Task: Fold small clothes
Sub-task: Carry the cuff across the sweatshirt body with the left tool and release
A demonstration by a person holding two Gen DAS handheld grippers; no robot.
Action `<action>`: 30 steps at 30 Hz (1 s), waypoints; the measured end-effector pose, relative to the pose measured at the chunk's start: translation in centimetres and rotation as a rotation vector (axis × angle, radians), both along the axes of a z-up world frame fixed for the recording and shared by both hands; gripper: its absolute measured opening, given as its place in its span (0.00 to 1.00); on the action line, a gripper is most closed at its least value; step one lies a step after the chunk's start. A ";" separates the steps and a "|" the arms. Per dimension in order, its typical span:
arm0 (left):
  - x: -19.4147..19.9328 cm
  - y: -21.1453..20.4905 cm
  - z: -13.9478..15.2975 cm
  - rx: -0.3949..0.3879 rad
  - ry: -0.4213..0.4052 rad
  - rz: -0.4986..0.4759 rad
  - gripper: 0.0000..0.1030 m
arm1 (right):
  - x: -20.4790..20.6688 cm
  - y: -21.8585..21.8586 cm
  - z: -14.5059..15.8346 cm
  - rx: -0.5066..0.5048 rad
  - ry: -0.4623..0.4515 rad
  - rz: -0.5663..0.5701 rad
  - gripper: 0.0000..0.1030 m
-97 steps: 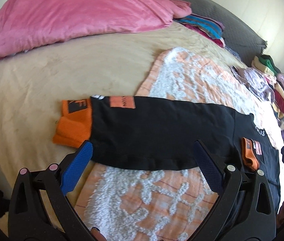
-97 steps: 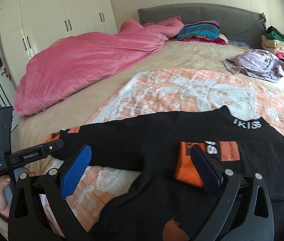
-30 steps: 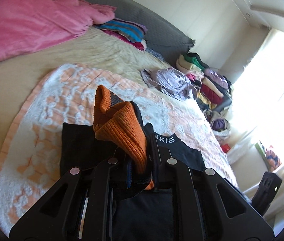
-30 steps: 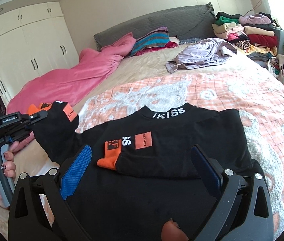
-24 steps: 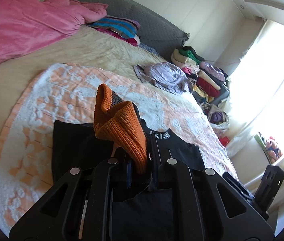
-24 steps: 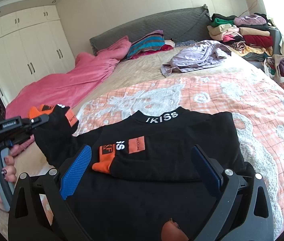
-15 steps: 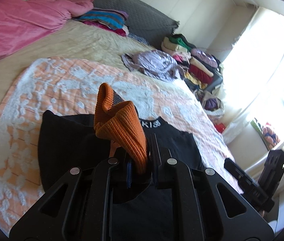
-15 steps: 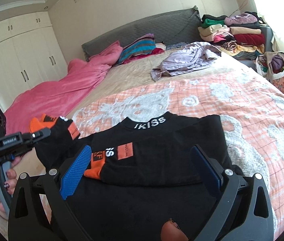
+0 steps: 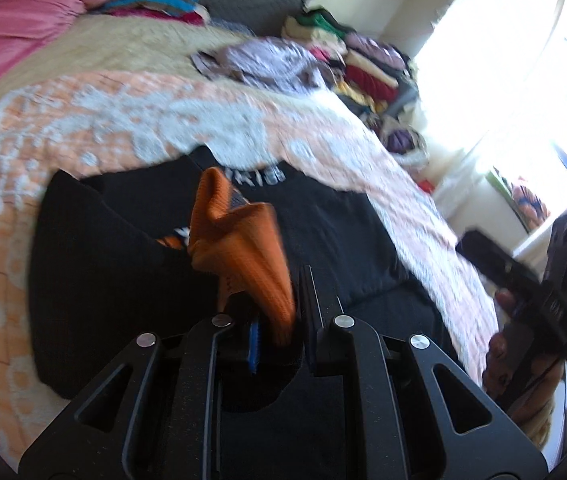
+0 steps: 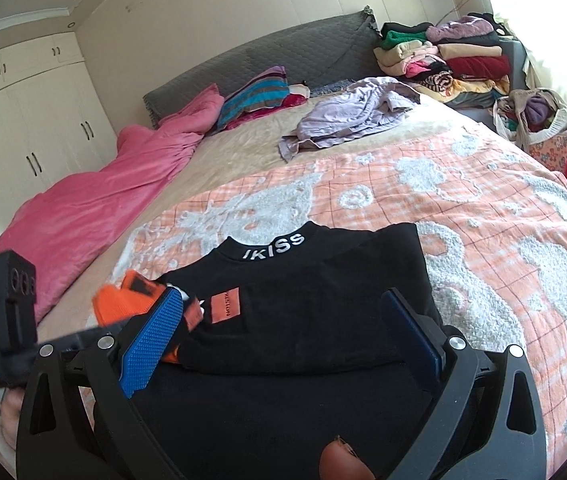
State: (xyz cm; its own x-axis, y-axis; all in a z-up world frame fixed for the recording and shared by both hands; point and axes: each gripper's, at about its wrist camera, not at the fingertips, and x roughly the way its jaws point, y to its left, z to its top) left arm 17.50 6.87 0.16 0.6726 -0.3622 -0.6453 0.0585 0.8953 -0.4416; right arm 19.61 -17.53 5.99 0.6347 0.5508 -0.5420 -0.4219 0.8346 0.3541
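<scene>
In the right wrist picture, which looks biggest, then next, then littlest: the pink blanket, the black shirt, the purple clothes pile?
1. Black shirt: looks biggest, though it is nearest the camera.
2. Pink blanket: nearly as big and farther away, so these two are unsure.
3. Purple clothes pile: clearly littlest.

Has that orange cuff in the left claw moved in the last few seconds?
Yes. The orange cuff, clamped in the left gripper, lay flat out left; now it is lifted and carried right toward the black sweater's collar.

collar [image 10: 274, 246]: white letters "IKISS", on the black sweater [image 10: 323, 304], far edge
orange patch [image 10: 225, 305]: dark print running sideways, roughly "NOITN..", not fully legible; on the folded sleeve, left of centre
left wrist view: collar lettering blurred, unreadable
</scene>
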 end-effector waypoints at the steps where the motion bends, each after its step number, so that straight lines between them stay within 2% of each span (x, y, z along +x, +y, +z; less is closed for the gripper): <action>1: 0.1 -0.3 -0.3 -0.005 0.007 -0.022 0.10 | 0.1 0.0 -0.2 -0.003 0.007 -0.005 0.96; 2: 0.3 -0.7 -0.6 -0.006 0.016 -0.042 0.13 | 0.3 -0.1 -0.4 -0.005 0.013 -0.007 0.96; 4: 0.3 -1.6 -1.1 0.000 0.030 -0.077 0.27 | 0.6 -0.1 -0.8 -0.018 0.031 -0.021 0.96; 5: 0.3 -2.0 -1.3 0.006 0.039 -0.095 0.31 | 0.8 -0.1 -1.2 -0.030 0.047 -0.031 0.96; 7: 0.3 -2.5 -1.6 0.004 0.052 -0.129 0.48 | 1.3 -0.2 -2.0 -0.034 0.080 -0.040 0.96; 8: 0.1 -2.6 -1.5 0.007 0.053 -0.148 0.50 | 1.5 -0.3 -2.4 -0.036 0.100 -0.042 0.96; 10: -0.3 -2.5 -1.3 0.023 0.048 -0.153 0.59 | 1.9 -0.2 -3.3 -0.046 0.150 -0.044 0.96; 14: -0.2 -0.9 -0.8 0.043 0.054 -0.098 0.68 | 2.4 0.7 -5.5 -0.011 0.260 0.011 0.96; 18: 0.0 1.5 -0.8 0.081 0.079 -0.021 0.89 | 2.3 2.0 -7.2 0.014 0.352 0.073 0.96; 21: 0.1 3.0 -0.9 0.118 0.097 0.029 0.91 | 1.7 3.3 -8.0 0.006 0.380 0.107 0.95; 23: 0.1 4.1 -1.0 0.129 0.107 0.070 0.91 | 1.3 4.6 -8.4 -0.014 0.383 0.125 0.89; 24: 0.1 4.5 -1.0 0.131 0.110 0.083 0.91 | 1.1 5.0 -8.6 -0.021 0.384 0.135 0.79; 27: 0.0 6.0 -1.1 0.125 0.122 0.123 0.91 | 0.5 6.2 -9.2 -0.046 0.388 0.170 0.68; 29: -0.1 6.7 -1.0 0.115 0.122 0.140 0.91 | 0.2 6.8 -9.5 -0.061 0.371 0.172 0.52; 30: -0.2 7.1 -1.0 0.112 0.121 0.153 0.91 | 0.0 7.0 -9.5 -0.072 0.350 0.165 0.37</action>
State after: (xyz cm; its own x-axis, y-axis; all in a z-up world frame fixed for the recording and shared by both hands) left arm 17.31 13.96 -0.80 0.6292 -0.1840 -0.7552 -0.1291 0.9334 -0.3349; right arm 19.65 -10.48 -3.50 0.3103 0.5832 -0.7508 -0.4167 0.7933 0.4440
